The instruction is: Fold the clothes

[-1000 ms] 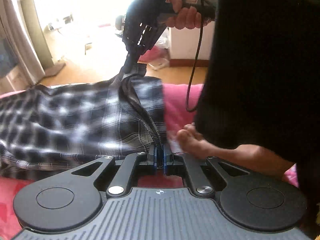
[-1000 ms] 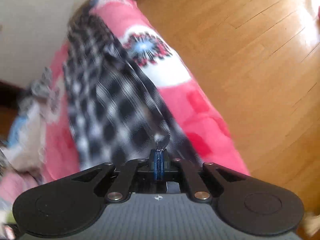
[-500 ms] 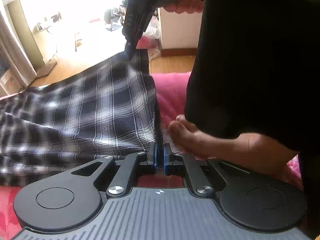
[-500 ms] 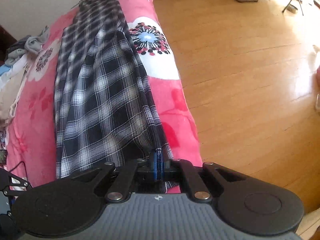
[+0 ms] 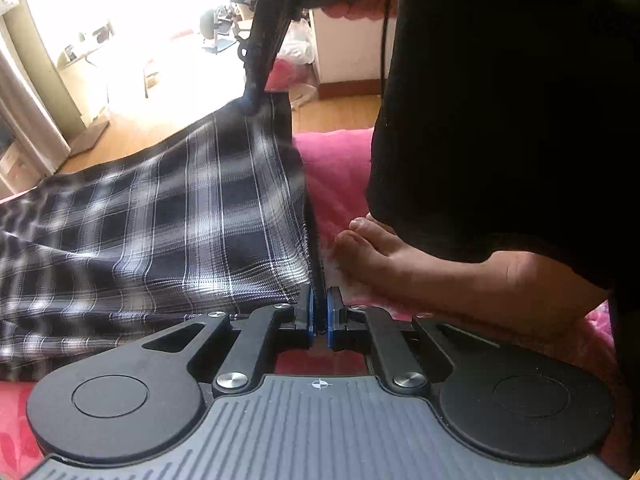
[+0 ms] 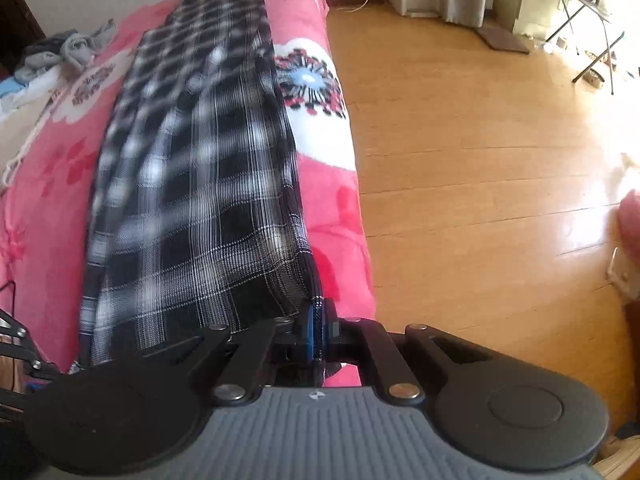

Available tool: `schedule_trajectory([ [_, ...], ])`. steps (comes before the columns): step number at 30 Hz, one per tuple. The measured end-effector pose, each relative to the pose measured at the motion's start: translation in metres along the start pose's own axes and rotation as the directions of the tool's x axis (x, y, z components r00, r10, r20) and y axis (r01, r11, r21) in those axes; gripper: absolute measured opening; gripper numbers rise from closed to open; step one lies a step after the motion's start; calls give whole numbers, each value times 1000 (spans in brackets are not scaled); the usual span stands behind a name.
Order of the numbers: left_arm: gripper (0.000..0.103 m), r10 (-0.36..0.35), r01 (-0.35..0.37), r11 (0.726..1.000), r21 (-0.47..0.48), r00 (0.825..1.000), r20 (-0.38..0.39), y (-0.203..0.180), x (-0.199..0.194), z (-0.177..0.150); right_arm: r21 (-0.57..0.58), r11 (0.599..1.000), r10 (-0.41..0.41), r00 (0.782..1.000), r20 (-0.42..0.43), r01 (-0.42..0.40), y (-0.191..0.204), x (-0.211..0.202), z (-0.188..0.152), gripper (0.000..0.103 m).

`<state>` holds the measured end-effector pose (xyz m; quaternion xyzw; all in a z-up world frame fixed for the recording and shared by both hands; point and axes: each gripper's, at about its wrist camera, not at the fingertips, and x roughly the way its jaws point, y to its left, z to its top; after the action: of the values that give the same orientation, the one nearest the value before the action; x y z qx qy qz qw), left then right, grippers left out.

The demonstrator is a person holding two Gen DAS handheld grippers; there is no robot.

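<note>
Over the pink blanket (image 6: 332, 184), both tools, left tool (image 5: 319, 314) and right tool (image 6: 316, 330), apparently pinch the plaid garment (image 5: 192, 216) edge.

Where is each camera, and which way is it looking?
Left wrist: on the left gripper, looking down along the plaid garment on the pink blanket; shows the right gripper, a bare foot and dark clothing.
Right wrist: on the right gripper, looking down the plaid garment toward the wall, wooden floor at right; no body part clearly seen.
Shared: the same garment, pinched by both shut grippers, and the blanket.
</note>
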<state>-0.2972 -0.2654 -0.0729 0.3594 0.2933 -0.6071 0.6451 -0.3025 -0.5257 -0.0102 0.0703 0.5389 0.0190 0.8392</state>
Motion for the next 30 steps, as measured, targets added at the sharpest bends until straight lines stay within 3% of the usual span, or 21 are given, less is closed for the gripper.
schedule_trajectory([
  [4, 5, 4, -4, 1000, -14, 1000, -27, 3, 7, 2, -35, 999, -32, 999, -25, 31, 1, 18, -11, 6],
  [6, 9, -6, 4, 999, -52, 999, -35, 9, 7, 2, -63, 996, -72, 997, -34, 70, 4, 20, -14, 19],
  [8, 19, -30, 27, 994, -104, 999, -30, 15, 2, 1, -80, 990, -122, 992, -21, 120, 4, 14, -15, 44],
  [12, 25, -97, 90, 978, -187, 995, -30, 26, -14, -10, -123, 976, -169, 983, 68, 177, 8, -12, -8, 44],
  [14, 25, -122, 106, 962, -251, 991, -50, 44, -24, -23, -163, 975, -132, 982, 131, 153, 18, -24, 3, 44],
  [16, 25, -121, 85, 929, -361, 990, -77, 65, -35, -38, -234, 965, -73, 981, 182, 116, 34, -33, 15, 44],
  [18, 25, -87, 20, 871, -490, 990, -115, 103, -46, -58, -343, 937, 3, 980, 201, 68, 56, -35, 26, 44],
  [21, 25, 16, -116, 745, -657, 988, -156, 163, -65, -89, -533, 846, 125, 974, 188, -6, 96, -34, 38, 38],
  [24, 25, 105, -171, 584, -794, 985, -135, 215, -82, -115, -747, 660, 228, 969, 93, -84, 145, -29, 43, 38],
  [26, 25, 156, -166, 469, -867, 982, -103, 242, -87, -124, -835, 531, 261, 965, -4, -147, 178, -23, 47, 37],
  [28, 25, 179, -122, 388, -913, 982, -55, 259, -83, -131, -856, 479, 245, 966, -82, -194, 206, -7, 51, 37],
  [30, 25, 200, -70, 318, -946, 980, -5, 274, -77, -137, -844, 490, 211, 969, -127, -218, 227, 11, 55, 37],
])
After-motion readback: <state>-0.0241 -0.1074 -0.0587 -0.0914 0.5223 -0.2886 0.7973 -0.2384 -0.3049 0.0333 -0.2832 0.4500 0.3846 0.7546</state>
